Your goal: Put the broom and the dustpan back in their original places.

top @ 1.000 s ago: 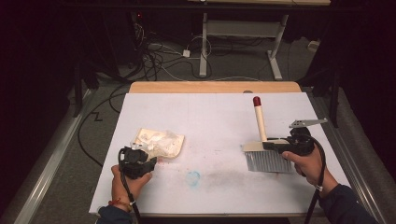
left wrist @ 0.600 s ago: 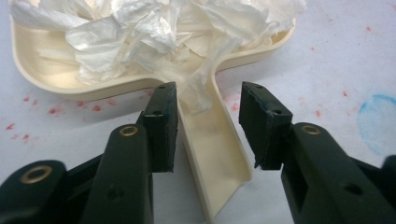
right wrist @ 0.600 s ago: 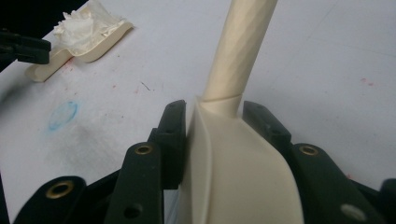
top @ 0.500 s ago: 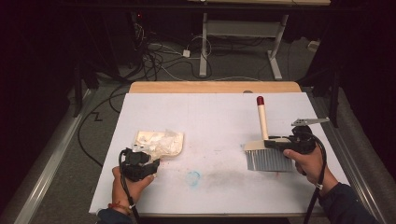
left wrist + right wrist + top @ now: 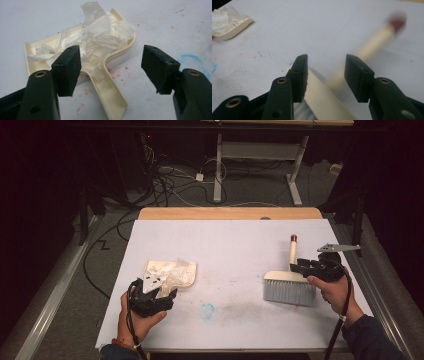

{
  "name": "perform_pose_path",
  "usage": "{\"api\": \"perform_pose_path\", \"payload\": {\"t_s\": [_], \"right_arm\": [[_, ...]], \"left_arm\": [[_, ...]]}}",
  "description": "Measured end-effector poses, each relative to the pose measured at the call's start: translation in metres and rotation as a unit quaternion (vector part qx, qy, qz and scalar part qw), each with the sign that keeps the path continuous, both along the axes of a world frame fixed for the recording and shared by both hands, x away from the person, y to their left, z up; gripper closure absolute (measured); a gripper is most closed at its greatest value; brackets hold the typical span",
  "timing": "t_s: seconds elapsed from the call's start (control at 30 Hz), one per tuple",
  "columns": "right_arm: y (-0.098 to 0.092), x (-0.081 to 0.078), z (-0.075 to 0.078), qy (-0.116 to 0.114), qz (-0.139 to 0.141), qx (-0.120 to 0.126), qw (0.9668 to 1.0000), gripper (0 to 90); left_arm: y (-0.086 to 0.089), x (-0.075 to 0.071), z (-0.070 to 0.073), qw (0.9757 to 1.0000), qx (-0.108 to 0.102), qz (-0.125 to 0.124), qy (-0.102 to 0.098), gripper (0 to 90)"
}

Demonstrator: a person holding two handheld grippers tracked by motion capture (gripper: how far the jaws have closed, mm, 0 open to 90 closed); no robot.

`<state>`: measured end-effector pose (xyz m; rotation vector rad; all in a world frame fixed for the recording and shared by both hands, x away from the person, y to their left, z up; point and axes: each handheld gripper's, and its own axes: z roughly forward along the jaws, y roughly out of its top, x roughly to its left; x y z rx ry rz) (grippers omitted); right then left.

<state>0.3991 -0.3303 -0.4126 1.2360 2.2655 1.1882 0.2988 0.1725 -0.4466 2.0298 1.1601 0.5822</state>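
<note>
Table (image 5: 235, 245) under white paper carries a cream dustpan (image 5: 172, 270) heaped with crumpled plastic wrap (image 5: 100, 35) at the person's left and a hand brush (image 5: 290, 287), set down from its tilt a second ago, at the right. Both tools look freshly released, a sign the sweeping is likely done. The left gripper (image 5: 160, 296) has just been opening; its jaws stand wide apart, straddling the dustpan's handle without pressing. The right gripper (image 5: 327, 72) has also been opening, pads clear of the brush handle (image 5: 372, 45) between them. Red specks (image 5: 117, 73) and a blue smudge (image 5: 207, 310) remain.
</note>
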Motion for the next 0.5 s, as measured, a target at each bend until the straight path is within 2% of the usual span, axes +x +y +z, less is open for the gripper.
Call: {"api": "perform_pose_path", "payload": {"t_s": [0.13, 0.27, 0.4, 0.5], "right_arm": [[0.001, -0.002, 0.003, -0.026, 0.007, -0.017, 0.9995, 53.2], [0.005, -0.006, 0.008, -0.055, 0.018, -0.019, 0.9982, 50.1], [0.010, -0.013, 0.012, -0.089, 0.034, -0.018, 0.9952, 46.5], [0.013, -0.022, 0.015, -0.121, 0.039, -0.025, 0.9915, 41.4]], "left_arm": [[-0.002, -0.001, 0.000, 0.9999, -0.002, -0.009, -0.007, 26.8], [-0.004, -0.004, 0.000, 0.9995, -0.005, -0.023, -0.019, 23.7], [-0.006, -0.005, 0.002, 0.9986, -0.003, -0.041, -0.034, 20.0], [-0.009, -0.007, 0.003, 0.9973, 0.013, -0.053, -0.048, 19.0]]}}
